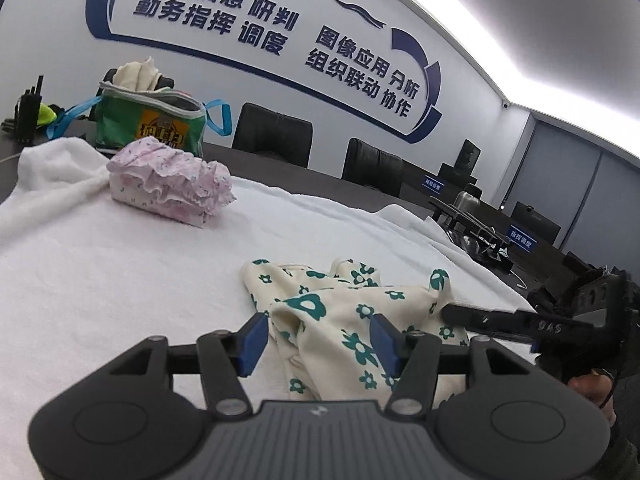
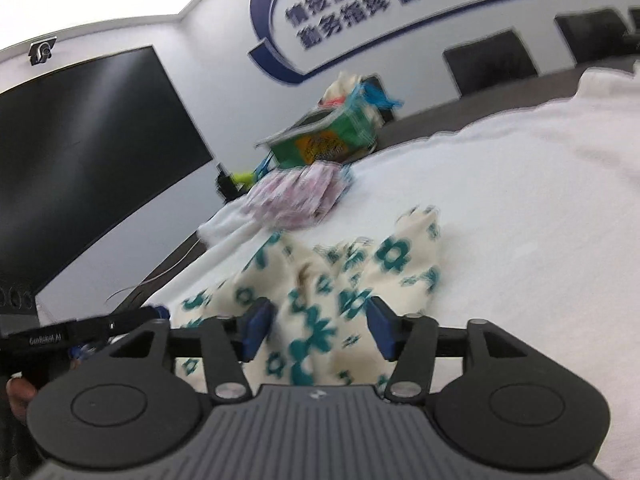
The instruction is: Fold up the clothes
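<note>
Both pairs of jaws are held apart, and nothing is clamped between them. At the bottom centre of the left wrist view, the left gripper is seen with its blue-padded fingers spread to either side of a crumpled cream garment with green flowers, which lies on the white towel-like cloth covering the table. In the right wrist view, which is blurred, the right gripper is shown in the same way, its blue pads set wide over the near part of the same garment. At the right edge of the left wrist view the right gripper is seen from the side, its tip at the garment's right edge; whether cloth is touched there cannot be told.

Toward the upper left of the left wrist view, a folded pink ruffled garment is laid on the cloth, well apart from the floral one. Behind it a green zip bag with blue straps is stood, with pale cloth sticking out of its top. Black chairs are lined along the wall bearing blue lettering. A large dark screen fills the left of the right wrist view.
</note>
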The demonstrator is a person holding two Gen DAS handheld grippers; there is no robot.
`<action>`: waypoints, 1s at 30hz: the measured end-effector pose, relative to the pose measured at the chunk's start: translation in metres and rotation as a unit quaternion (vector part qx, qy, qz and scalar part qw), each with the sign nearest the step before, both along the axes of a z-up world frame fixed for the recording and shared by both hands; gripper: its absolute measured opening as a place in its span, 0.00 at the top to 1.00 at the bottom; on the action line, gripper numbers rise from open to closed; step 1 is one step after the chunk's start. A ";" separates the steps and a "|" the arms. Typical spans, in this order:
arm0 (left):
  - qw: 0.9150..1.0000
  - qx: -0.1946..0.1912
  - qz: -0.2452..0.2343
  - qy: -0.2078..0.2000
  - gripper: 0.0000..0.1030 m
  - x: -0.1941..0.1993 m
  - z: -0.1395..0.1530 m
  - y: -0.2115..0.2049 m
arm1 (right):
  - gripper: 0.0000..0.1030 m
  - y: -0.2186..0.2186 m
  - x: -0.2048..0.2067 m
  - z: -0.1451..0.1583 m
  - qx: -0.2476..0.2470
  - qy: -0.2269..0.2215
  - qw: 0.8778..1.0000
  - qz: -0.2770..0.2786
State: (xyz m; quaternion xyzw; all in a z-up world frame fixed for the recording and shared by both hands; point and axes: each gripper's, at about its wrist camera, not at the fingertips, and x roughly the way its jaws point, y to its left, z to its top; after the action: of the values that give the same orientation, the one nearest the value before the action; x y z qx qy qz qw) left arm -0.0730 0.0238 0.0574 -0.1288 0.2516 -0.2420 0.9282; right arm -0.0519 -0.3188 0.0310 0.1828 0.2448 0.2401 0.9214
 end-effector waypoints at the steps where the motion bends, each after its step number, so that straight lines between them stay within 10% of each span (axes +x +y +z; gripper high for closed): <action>1: 1.000 0.001 0.003 0.002 0.47 0.000 -0.001 0.000 | 0.45 -0.003 -0.002 0.002 -0.002 -0.008 1.000 -0.010; 30: 0.999 0.015 0.031 0.001 0.47 0.001 -0.009 0.002 | 0.54 0.029 -0.033 0.024 -0.084 -0.154 0.984 -0.031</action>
State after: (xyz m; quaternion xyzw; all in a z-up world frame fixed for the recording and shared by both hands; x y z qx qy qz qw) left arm -0.0724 0.0255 0.0480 -0.1226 0.2524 -0.2090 0.9368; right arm -0.0852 -0.2901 0.0551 0.0734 0.1133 0.2156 0.9671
